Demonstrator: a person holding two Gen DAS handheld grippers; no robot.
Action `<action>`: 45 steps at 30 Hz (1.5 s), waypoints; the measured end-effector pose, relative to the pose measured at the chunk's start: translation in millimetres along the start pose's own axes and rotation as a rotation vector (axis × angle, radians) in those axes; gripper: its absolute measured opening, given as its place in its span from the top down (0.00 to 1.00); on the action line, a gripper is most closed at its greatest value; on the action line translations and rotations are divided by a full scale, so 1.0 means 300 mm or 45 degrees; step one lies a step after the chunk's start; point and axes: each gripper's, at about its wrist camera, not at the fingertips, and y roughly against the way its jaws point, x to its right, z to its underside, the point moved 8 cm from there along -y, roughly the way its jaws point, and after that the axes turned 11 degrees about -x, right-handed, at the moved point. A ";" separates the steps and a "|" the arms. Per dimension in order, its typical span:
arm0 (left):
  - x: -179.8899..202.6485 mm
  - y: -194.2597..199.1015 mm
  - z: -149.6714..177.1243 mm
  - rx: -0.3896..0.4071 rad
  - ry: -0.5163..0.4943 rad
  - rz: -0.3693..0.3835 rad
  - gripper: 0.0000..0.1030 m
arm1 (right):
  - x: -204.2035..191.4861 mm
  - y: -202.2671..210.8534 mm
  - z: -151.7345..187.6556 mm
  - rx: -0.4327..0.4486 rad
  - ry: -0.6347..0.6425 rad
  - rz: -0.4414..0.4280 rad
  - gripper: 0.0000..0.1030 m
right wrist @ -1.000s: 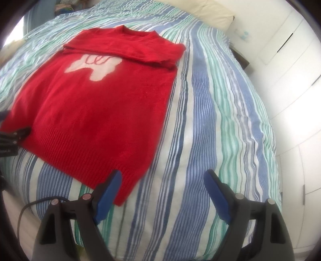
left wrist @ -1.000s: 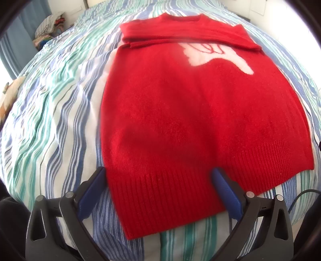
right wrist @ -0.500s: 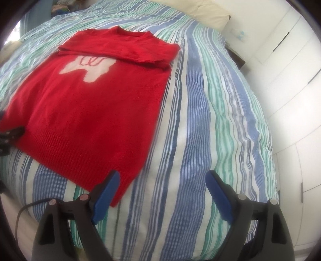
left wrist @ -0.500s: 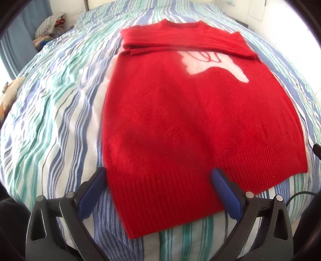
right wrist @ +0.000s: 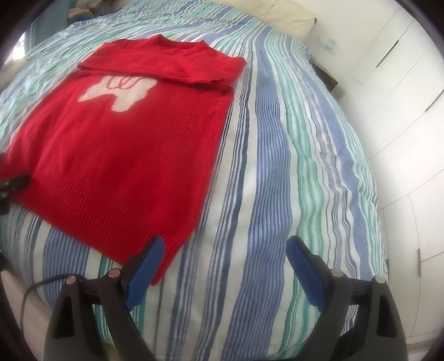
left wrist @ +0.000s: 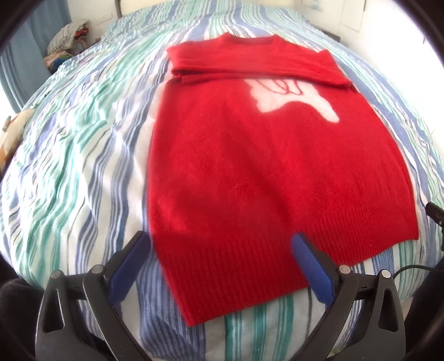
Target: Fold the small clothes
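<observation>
A red knitted sweater [left wrist: 263, 166] lies flat on the striped bed, with its sleeves folded across the chest and a white patch [left wrist: 291, 100] showing below them. My left gripper [left wrist: 220, 237] hovers open over the ribbed hem near the sweater's near left corner, with nothing pinched. In the right wrist view the sweater [right wrist: 125, 155] fills the left half. My right gripper [right wrist: 224, 242] stands open above the bedcover just right of the hem's near corner; its left finger [right wrist: 144, 266] overlaps that corner in the picture. Nothing is held.
The blue, green and white striped bedcover [right wrist: 277, 166] spreads to all sides. A pile of clothes [left wrist: 69, 36] sits beyond the bed's far left. White cupboard doors [right wrist: 402, 111] stand on the right, a pillow [right wrist: 277, 11] lies at the head, and a black cable [right wrist: 36, 286] hangs at the near edge.
My left gripper has risen a little, so the sweater looks slightly farther off. The right gripper's jaws have spread a touch wider; it has stayed in place.
</observation>
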 end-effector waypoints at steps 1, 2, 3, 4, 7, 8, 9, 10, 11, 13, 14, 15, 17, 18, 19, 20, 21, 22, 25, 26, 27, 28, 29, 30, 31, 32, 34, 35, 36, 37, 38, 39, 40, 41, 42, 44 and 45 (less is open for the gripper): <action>-0.018 0.024 -0.005 0.014 0.015 0.014 0.01 | 0.009 -0.003 0.002 -0.004 -0.009 -0.010 0.14; -0.039 0.048 -0.009 0.024 0.033 0.030 0.01 | 0.021 -0.002 0.003 -0.002 -0.019 -0.011 0.14; -0.063 0.068 -0.011 0.022 0.051 0.045 0.01 | 0.035 -0.001 0.003 0.005 -0.029 -0.012 0.14; -0.089 0.082 -0.008 0.002 0.069 0.057 0.01 | 0.049 0.000 0.005 0.012 -0.040 -0.018 0.14; -0.171 0.106 0.026 -0.148 0.120 0.077 0.02 | 0.075 -0.003 0.015 0.011 -0.069 -0.115 0.14; -0.195 0.125 0.040 -0.199 0.120 0.098 0.02 | 0.073 -0.005 0.023 0.002 -0.068 -0.188 0.14; -0.216 0.156 0.052 -0.232 0.105 0.118 0.02 | 0.065 -0.006 0.036 -0.015 -0.063 -0.275 0.14; -0.241 0.195 0.062 -0.241 0.080 0.125 0.02 | 0.055 -0.006 0.054 -0.042 -0.051 -0.370 0.14; -0.263 0.234 0.064 -0.234 0.055 0.111 0.02 | 0.047 -0.003 0.075 -0.068 -0.036 -0.458 0.14; -0.289 0.286 0.067 -0.204 0.031 0.073 0.01 | 0.052 0.009 0.112 -0.095 -0.013 -0.544 0.14; -0.290 0.286 0.066 -0.199 0.035 0.084 0.01 | 0.062 0.016 0.124 -0.092 -0.008 -0.557 0.14; -0.282 0.266 0.067 -0.205 0.045 0.117 0.01 | 0.069 0.019 0.131 -0.091 -0.010 -0.580 0.14; -0.257 0.177 0.073 -0.263 0.093 0.188 0.02 | 0.066 0.009 0.131 -0.099 -0.065 -0.703 0.14; -0.246 0.123 0.076 -0.305 0.119 0.213 0.04 | 0.056 -0.004 0.125 -0.103 -0.113 -0.785 0.14; -0.236 0.076 0.084 -0.345 0.144 0.216 0.08 | 0.041 -0.019 0.116 -0.106 -0.157 -0.861 0.14; -0.225 0.039 0.091 -0.374 0.159 0.215 0.21 | 0.024 -0.041 0.108 -0.121 -0.193 -0.921 0.17; -0.214 0.014 0.095 -0.391 0.170 0.226 0.25 | 0.004 -0.066 0.108 -0.152 -0.223 -0.962 0.24; -0.205 0.003 0.094 -0.389 0.187 0.236 0.24 | -0.017 -0.083 0.106 -0.179 -0.242 -1.004 0.28; -0.167 -0.003 0.093 -0.377 0.189 0.251 0.23 | -0.046 -0.091 0.092 -0.163 -0.284 -1.072 0.30; -0.151 -0.002 0.093 -0.374 0.183 0.262 0.24 | -0.047 -0.097 0.085 -0.157 -0.305 -1.076 0.31; -0.137 0.001 0.092 -0.367 0.180 0.274 0.28 | -0.052 -0.106 0.081 -0.165 -0.328 -1.086 0.32; -0.124 0.002 0.091 -0.361 0.178 0.285 0.32 | -0.057 -0.115 0.079 -0.179 -0.353 -1.104 0.34; -0.113 0.000 0.091 -0.361 0.177 0.305 0.48 | -0.062 -0.123 0.078 -0.191 -0.370 -1.131 0.39; -0.103 -0.005 0.091 -0.366 0.179 0.320 0.73 | -0.070 -0.128 0.074 -0.200 -0.377 -1.158 0.47; -0.096 -0.013 0.087 -0.375 0.185 0.340 0.85 | -0.078 -0.132 0.071 -0.207 -0.375 -1.177 0.52; -0.093 -0.020 0.084 -0.380 0.197 0.355 0.94 | -0.087 -0.136 0.067 -0.216 -0.366 -1.186 0.67; -0.103 -0.012 0.074 -0.373 0.228 0.393 0.97 | -0.101 -0.142 0.067 -0.244 -0.340 -1.178 0.95; -0.109 0.006 0.071 -0.362 0.235 0.415 0.97 | -0.106 -0.136 0.067 -0.248 -0.328 -1.183 0.95; -0.120 0.032 0.066 -0.344 0.243 0.436 0.98 | -0.095 -0.125 0.063 -0.232 -0.323 -1.174 0.95; -0.126 0.060 0.059 -0.322 0.251 0.461 0.98 | -0.081 -0.108 0.056 -0.209 -0.317 -1.164 0.95; -0.131 0.089 0.044 -0.299 0.261 0.489 0.98 | -0.065 -0.086 0.045 -0.184 -0.324 -1.170 0.95; -0.137 0.119 0.022 -0.269 0.270 0.519 0.98 | -0.041 -0.061 0.034 -0.155 -0.343 -1.190 0.95; -0.144 0.146 -0.008 -0.235 0.279 0.542 0.98 | -0.017 -0.038 0.018 -0.124 -0.360 -1.208 0.95; -0.152 0.167 -0.044 -0.205 0.284 0.560 0.98 | 0.003 -0.014 -0.006 -0.091 -0.373 -1.220 0.95; -0.158 0.182 -0.085 -0.183 0.286 0.579 0.98 | 0.019 0.008 -0.036 -0.057 -0.382 -1.225 0.95; -0.170 0.195 -0.167 -0.140 0.303 0.596 0.98 | 0.049 0.038 -0.112 0.010 -0.397 -1.233 0.95; -0.189 0.194 -0.208 -0.124 0.311 0.598 0.98 | 0.059 0.045 -0.156 0.035 -0.401 -1.236 0.95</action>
